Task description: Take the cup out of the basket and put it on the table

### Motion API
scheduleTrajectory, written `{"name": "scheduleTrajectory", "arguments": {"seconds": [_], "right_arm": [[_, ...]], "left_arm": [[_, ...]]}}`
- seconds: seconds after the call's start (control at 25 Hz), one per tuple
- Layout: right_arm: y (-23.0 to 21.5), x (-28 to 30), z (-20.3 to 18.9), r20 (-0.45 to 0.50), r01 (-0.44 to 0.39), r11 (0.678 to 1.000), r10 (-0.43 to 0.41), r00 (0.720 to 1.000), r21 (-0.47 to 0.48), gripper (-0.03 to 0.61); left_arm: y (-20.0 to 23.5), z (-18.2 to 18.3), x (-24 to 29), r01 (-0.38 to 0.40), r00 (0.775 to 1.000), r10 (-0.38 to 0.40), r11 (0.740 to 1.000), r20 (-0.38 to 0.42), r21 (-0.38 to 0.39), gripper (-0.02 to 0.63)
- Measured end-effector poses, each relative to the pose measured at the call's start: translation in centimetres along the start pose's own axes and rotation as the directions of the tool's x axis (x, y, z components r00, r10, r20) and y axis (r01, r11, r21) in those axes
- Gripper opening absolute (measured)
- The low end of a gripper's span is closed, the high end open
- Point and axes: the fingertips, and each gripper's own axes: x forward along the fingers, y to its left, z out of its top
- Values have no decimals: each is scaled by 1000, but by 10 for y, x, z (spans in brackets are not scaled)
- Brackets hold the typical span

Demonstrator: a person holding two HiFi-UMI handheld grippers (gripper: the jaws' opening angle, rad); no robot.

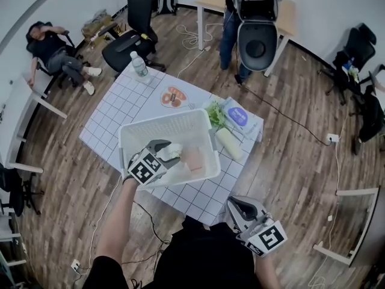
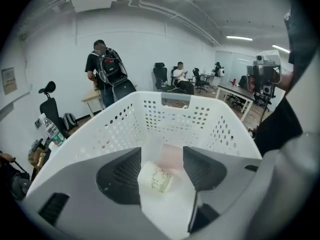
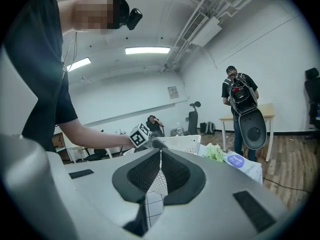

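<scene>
Wood-plank flooring surrounds a table [image 1: 120,107] covered in a white cloth with a grid pattern. Nearest, off the table's near right corner, the right gripper [image 1: 236,205] is held roughly level with its jaws pressed together and nothing between them; its own view [image 3: 160,156] looks across the cloth.

Further in, a white perforated basket [image 1: 129,134] stands on the near half of the table. The left gripper [image 1: 168,156] reaches down into it from the near left side, jaws spread wide. Between them, in the left gripper view [image 2: 161,169], a white cup [image 2: 156,178] lies on its side on the basket floor. It sits close to the left-hand jaw with a clear gap on the other side; whether that left jaw touches it is hard to tell. Just beyond the cup lies a pale pink item [image 2: 171,156].

Right of the basket on the cloth are a pale long vegetable [image 1: 228,143], leafy greens [image 1: 215,114] and a blue-printed packet [image 1: 239,116]. Beyond the basket is a plate of food [image 1: 173,97], and a water bottle [image 1: 139,65] stands at the far corner.

Past the table, a black office chair [image 1: 129,35] stands on the floor, a person with a backpack [image 1: 240,17] is at a far desk, and another person [image 1: 57,50] sits at the far left.
</scene>
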Motion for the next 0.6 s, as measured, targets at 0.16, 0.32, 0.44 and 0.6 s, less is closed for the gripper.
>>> {"name": "scheduleTrajectory", "arguments": {"seconds": [0.16, 0.32, 0.44, 0.6], "right_arm": [[-3, 0, -2, -5, 16, 1000, -16, 1000, 6, 26], [-4, 4, -4, -17, 26, 1000, -26, 1000, 11, 26], [-3, 7, -4, -27, 27, 1000, -27, 999, 13, 26], [-6, 9, -6, -40, 40, 999, -39, 998, 17, 26]], "left_arm": [[6, -14, 16, 35, 998, -34, 999, -50, 14, 261], [13, -26, 32, 74, 994, -73, 997, -82, 9, 267], [17, -40, 43, 88, 989, -86, 996, -122, 8, 275], [25, -49, 55, 96, 986, -95, 995, -135, -1, 282]]}}
